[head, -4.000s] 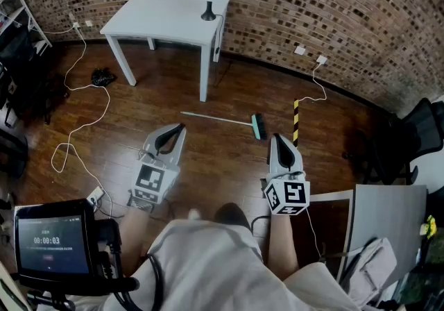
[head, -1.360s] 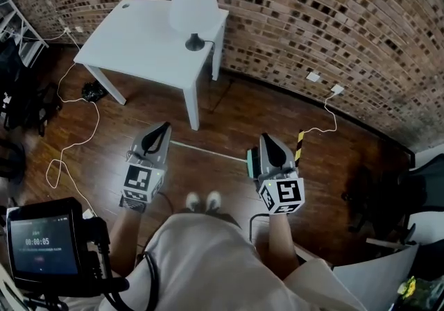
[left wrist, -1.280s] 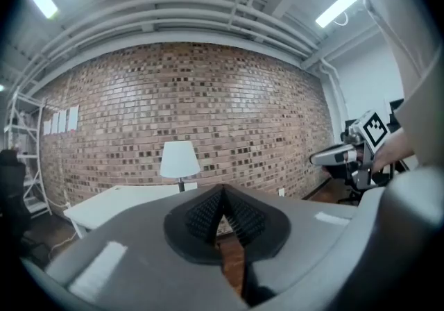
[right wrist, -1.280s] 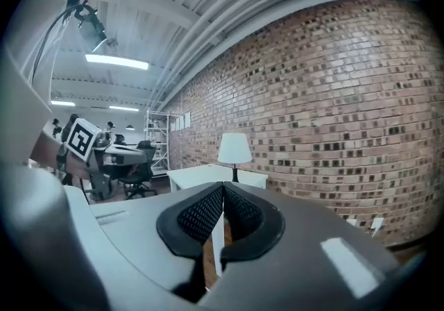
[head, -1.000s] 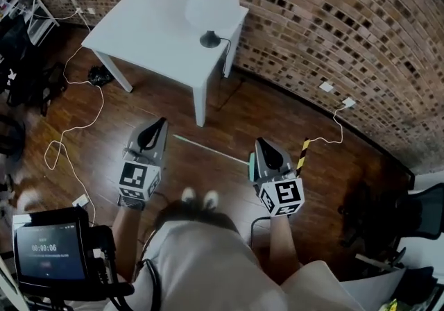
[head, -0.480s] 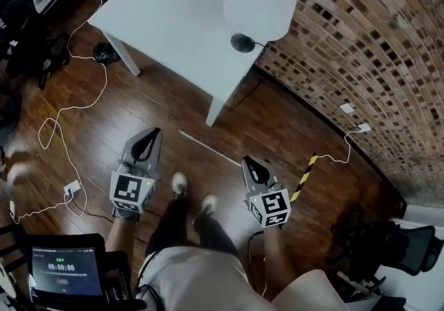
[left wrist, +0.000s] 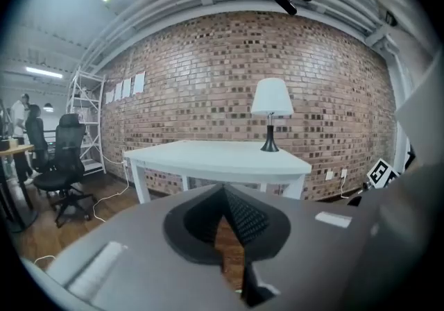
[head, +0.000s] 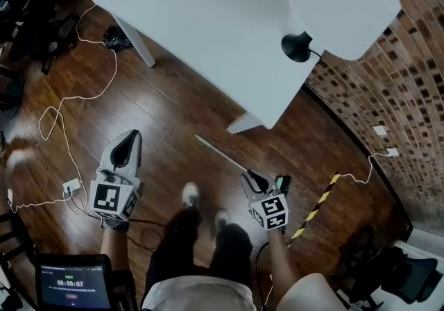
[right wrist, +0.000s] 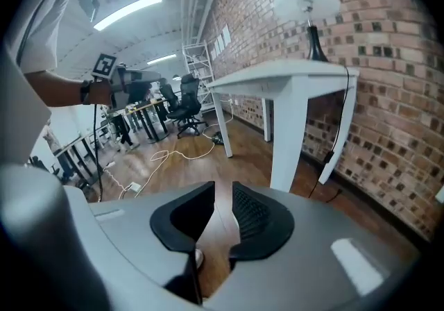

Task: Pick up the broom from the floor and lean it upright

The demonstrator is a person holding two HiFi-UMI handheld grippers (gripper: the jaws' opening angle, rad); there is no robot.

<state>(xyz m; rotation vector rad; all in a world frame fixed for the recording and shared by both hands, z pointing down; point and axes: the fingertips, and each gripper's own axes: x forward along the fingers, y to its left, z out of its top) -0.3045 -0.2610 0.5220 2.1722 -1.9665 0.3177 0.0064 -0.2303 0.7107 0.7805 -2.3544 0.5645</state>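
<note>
The right hand-held gripper (head: 255, 179) sits low and right of centre in the head view. Its jaws have just been opening and stand partly apart, and its own view shows only the wooden floor (head: 166, 112) between them. The broom (head: 220, 154) lies flat on that floor. Its thin handle runs from mid-frame down and to the right, ending at the green head (head: 283, 182) just right of this gripper. The handle's lower end passes at the gripper's tip, so this hand is much the nearer; whether they touch cannot be told. The left hand-held gripper (head: 129, 141), jaws pressed together and empty, is well apart at the left. The only readable writing is a timer, 00:00:07, on the screen (head: 73, 287) at lower left.
</note>
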